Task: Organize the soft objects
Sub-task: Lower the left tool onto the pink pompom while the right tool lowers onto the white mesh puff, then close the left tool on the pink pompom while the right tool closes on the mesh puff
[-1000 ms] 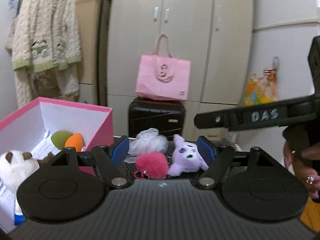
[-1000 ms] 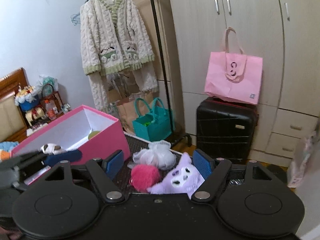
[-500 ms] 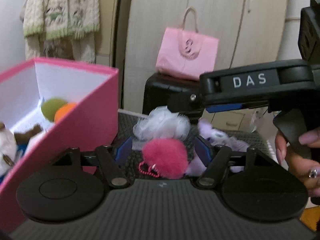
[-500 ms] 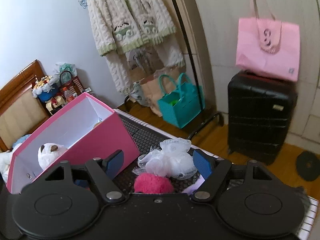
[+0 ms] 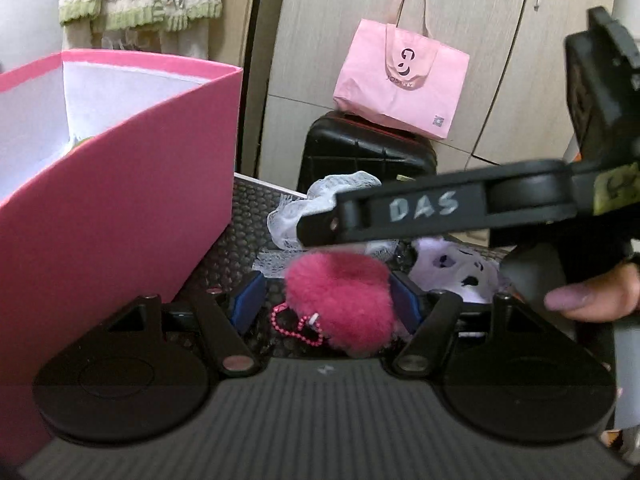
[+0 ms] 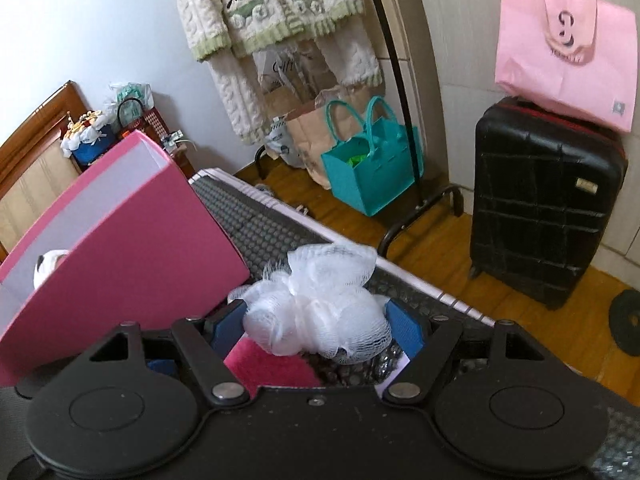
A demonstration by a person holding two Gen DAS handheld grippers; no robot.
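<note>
**Both grippers staged on soft items, nothing clamped**

Pink box [image 5: 120, 208] sits open-topped at left of the tabletop [image 6: 256, 216] as the drop target. Left hand-held gripper [image 5: 326, 304] is spread wide, straddling the pink pom-pom [image 5: 340, 300]: fuzzy, bead chain attached. Right hand-held gripper [image 6: 316, 330] is likewise spread around the white mesh puff [image 6: 320, 304], a bunched net. Purple plush [image 5: 460, 268] lies rightmost.

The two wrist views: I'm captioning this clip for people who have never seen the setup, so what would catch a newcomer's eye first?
Probably the fluffy pink pom-pom, sitting between the open left tongs, with the big pink box filling the left side. In the right wrist view, the white mesh bath pouf sits between the open right tongs.
</note>
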